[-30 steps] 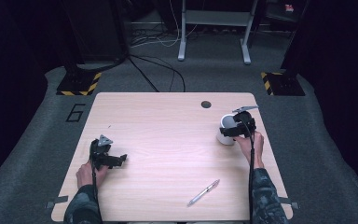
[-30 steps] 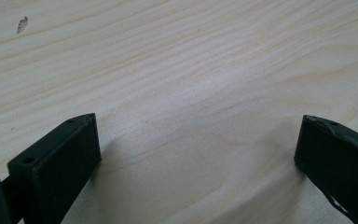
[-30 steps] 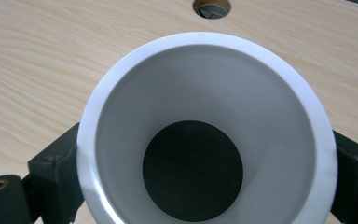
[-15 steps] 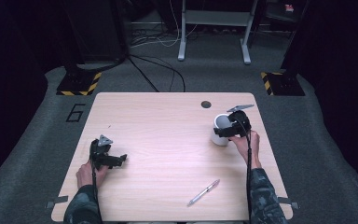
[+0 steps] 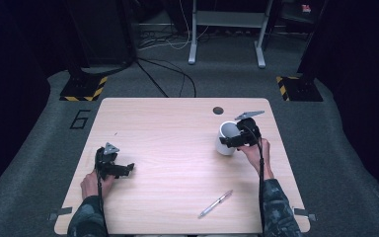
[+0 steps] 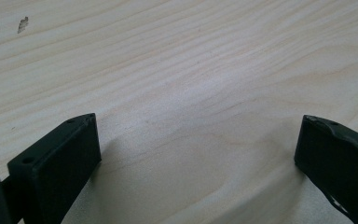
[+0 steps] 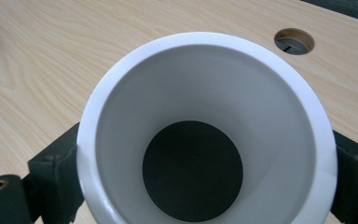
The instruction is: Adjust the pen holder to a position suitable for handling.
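Observation:
A white cup [image 5: 225,134] stands upright on the right half of the wooden table [image 5: 177,148]. My right gripper [image 5: 231,142] is shut on it, one black jaw against each side of its wall. From above, the right gripper view looks down into the cup [image 7: 205,84], which has a dark bottom and holds nothing; my right gripper [image 7: 205,176] flanks it. My left gripper [image 5: 126,169] rests on the table at the left, open, its jaws wide apart. Only bare wood lies between the jaws of my left gripper [image 6: 196,158].
A pen [image 5: 215,203] lies slanted near the table's front edge, right of centre. A round cable hole [image 5: 218,110] sits near the far edge, just behind the cup. Dark floor, cables and stand legs surround the table.
My right gripper has carried the cup a little to the left across the table. The left gripper has stayed where it was.

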Motion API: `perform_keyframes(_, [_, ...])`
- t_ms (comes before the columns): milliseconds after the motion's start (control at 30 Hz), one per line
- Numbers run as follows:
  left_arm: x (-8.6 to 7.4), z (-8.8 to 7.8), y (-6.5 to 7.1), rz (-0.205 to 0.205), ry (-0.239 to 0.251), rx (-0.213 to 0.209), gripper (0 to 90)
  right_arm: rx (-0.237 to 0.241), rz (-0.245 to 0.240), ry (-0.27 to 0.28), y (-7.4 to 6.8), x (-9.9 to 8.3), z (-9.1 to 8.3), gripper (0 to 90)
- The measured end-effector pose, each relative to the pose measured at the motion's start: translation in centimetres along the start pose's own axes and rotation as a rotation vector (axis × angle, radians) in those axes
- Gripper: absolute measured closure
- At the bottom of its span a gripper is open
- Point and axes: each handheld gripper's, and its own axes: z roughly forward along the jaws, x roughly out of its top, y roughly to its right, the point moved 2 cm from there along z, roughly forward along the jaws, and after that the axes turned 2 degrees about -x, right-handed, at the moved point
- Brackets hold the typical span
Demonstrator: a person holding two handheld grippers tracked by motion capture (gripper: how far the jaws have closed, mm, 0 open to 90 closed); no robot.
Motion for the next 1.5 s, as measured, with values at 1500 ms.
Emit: perform_keyframes(1500, [0.0,0.0,0.0,-0.002,0.000,0.003,0.2,0.114,-0.225,-0.095,-11.4,2.6,6.6,5.9])
